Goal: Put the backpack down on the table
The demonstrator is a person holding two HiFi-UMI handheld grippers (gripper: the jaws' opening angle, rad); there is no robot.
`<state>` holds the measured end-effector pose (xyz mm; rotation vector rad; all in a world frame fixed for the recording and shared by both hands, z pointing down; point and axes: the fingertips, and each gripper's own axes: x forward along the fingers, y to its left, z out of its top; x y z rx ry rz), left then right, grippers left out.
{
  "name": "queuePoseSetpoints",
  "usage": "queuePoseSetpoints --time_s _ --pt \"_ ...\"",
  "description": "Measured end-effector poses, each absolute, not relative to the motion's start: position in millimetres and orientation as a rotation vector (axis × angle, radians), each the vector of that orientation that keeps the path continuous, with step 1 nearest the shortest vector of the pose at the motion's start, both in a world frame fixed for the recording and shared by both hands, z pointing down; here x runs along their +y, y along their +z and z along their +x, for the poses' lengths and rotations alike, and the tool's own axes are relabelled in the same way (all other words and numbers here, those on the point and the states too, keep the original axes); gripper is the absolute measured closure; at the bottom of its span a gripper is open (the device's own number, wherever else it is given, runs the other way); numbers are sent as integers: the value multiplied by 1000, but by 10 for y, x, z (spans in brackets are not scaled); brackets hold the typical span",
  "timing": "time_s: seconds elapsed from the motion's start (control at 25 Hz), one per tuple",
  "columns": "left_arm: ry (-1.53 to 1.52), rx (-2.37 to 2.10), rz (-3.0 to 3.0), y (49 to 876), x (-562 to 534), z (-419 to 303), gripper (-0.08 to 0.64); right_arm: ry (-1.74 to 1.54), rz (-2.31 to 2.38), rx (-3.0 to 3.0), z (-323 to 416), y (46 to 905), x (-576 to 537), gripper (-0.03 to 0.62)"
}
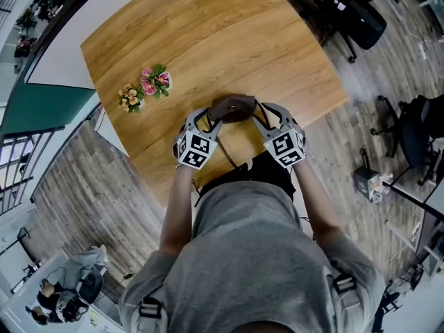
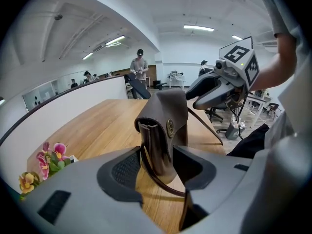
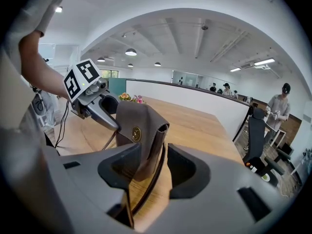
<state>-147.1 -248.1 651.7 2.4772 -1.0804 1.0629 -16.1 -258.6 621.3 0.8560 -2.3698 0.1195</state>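
A small brown leather backpack [image 1: 232,107] stands upright on the wooden table [image 1: 208,26], near its front edge. My left gripper [image 1: 208,118] is at its left end and my right gripper [image 1: 267,114] at its right end. In the left gripper view the backpack [image 2: 163,126] stands between the spread jaws of the left gripper [image 2: 156,165], with a gap beside the pads. In the right gripper view the backpack [image 3: 139,130] stands the same way inside the right gripper [image 3: 153,168]. Both grippers are open. A thin strap [image 2: 209,126] trails onto the table.
A small bunch of pink and yellow flowers [image 1: 146,87] lies on the table to the left of the backpack. Office chairs [image 1: 350,9] stand on the floor off the table's right side. People stand far off in the room [image 2: 139,67].
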Motion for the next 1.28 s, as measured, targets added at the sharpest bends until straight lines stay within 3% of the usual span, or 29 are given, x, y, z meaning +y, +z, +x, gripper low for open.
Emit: queuePoseSetpoints --time_s 0.28,0.4,0.56,0.76,1.28 --pt "1049 -1148 2452 6455 -2416 -1615 336 124 902 -2359 -51 6129 -2448 431" --pt "1026 -1159 2462 6379 -2374 -1630 336 150 878 -2365 -42 6119 -2340 529" --pt "950 -1177 2479 6248 -2306 -1638 360 130 858 -2383 -102 6049 -2249 586" --pt "817 -1187 2506 6040 -2211 -1625 517 110 844 -2409 -206 5934 -2189 588" --pt "828 -1123 2597 5791 -1960 -1537 540 80 812 -2430 -306 5869 -1999 589"
